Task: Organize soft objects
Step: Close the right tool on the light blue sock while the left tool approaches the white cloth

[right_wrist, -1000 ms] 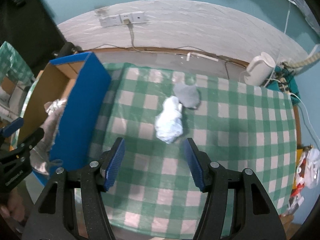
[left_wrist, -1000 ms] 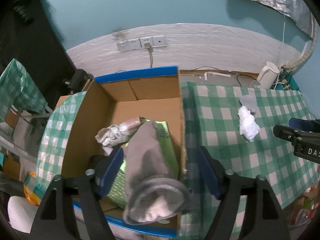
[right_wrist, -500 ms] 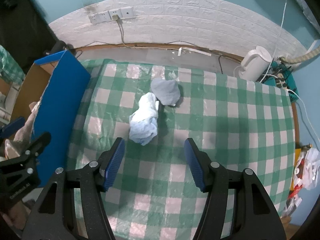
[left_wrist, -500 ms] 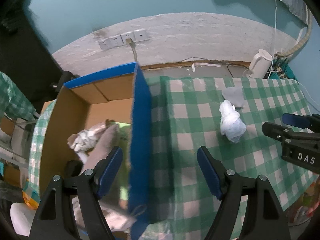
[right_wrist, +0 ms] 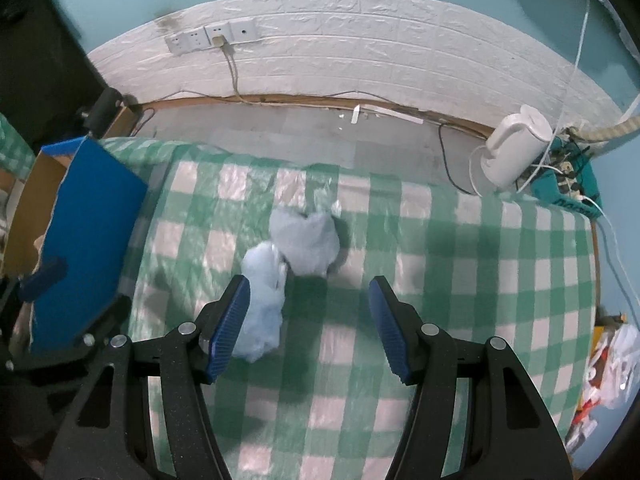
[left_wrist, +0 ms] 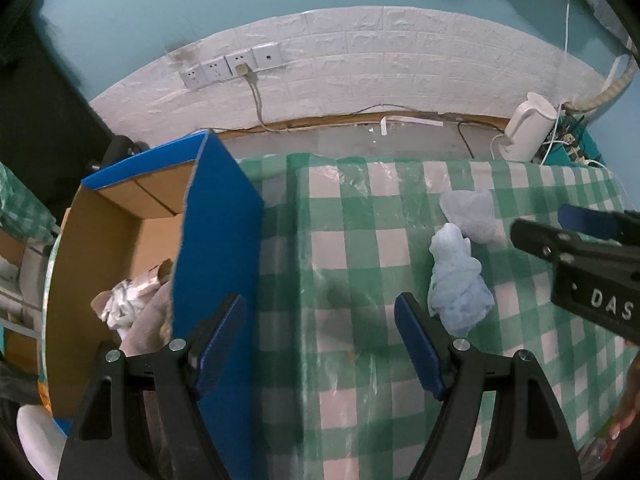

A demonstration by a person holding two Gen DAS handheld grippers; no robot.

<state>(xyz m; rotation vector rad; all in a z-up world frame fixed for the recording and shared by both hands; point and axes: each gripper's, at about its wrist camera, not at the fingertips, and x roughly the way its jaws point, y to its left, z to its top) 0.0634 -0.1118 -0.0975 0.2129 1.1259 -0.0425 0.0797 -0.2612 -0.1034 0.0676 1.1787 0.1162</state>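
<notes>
A crumpled light blue cloth [left_wrist: 458, 286] and a grey cloth [left_wrist: 474, 214] lie side by side on the green checked tablecloth [left_wrist: 360, 248]. In the right wrist view the blue cloth [right_wrist: 262, 304] is by my left fingertip and the grey cloth [right_wrist: 306, 240] is just ahead. My right gripper [right_wrist: 310, 320] is open and empty above them. My left gripper [left_wrist: 320, 340] is open and empty over the box's blue wall. The cardboard box [left_wrist: 116, 216] at the left holds a grey sock [left_wrist: 144, 324] and crumpled paper [left_wrist: 124, 304].
A white kettle [right_wrist: 512, 152] and a tangle of cables [right_wrist: 568, 172] sit on the floor behind the table's far right corner. Wall sockets [left_wrist: 232, 66] are on the white brick wall. The box's blue flap [right_wrist: 88, 248] stands upright at the left.
My left gripper has moved right, from over the box's inside to over its blue wall and the table. My right gripper has moved forward, closer to the two cloths.
</notes>
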